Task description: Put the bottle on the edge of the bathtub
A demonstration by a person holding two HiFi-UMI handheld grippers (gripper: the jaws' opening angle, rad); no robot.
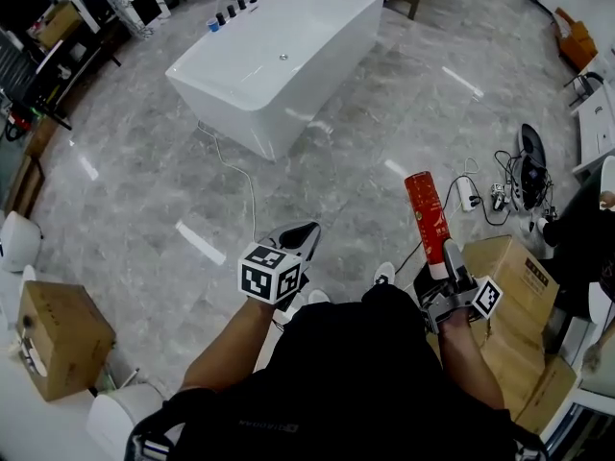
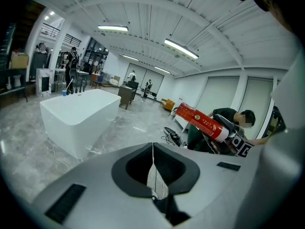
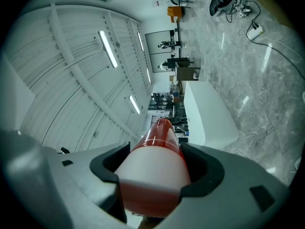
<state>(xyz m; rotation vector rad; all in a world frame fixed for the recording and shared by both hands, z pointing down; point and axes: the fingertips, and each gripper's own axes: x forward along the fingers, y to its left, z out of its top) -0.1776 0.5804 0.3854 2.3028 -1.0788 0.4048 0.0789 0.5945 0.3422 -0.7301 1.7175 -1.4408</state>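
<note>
A white freestanding bathtub [image 1: 279, 56] stands on the grey marble floor, well ahead of me. The red bottle [image 1: 425, 221] with a white base points up and forward, and my right gripper [image 1: 452, 269] is shut on its lower end. In the right gripper view the bottle [image 3: 157, 166] fills the space between the jaws of the right gripper [image 3: 155, 175], with the bathtub [image 3: 207, 113] far beyond. My left gripper [image 1: 304, 236] is shut and holds nothing, low at centre-left. In the left gripper view, beyond the left gripper [image 2: 153, 162], the bathtub [image 2: 78, 116] is at left and the bottle [image 2: 202, 123] at right.
Black taps [image 1: 235, 6] line the tub's far rim. A thin cable [image 1: 245, 176] runs from the tub across the floor. Cardboard boxes [image 1: 58, 339] [image 1: 514, 286] sit at both sides near me. A power strip with cords [image 1: 468, 192] lies at right, near a seated person [image 1: 577, 233].
</note>
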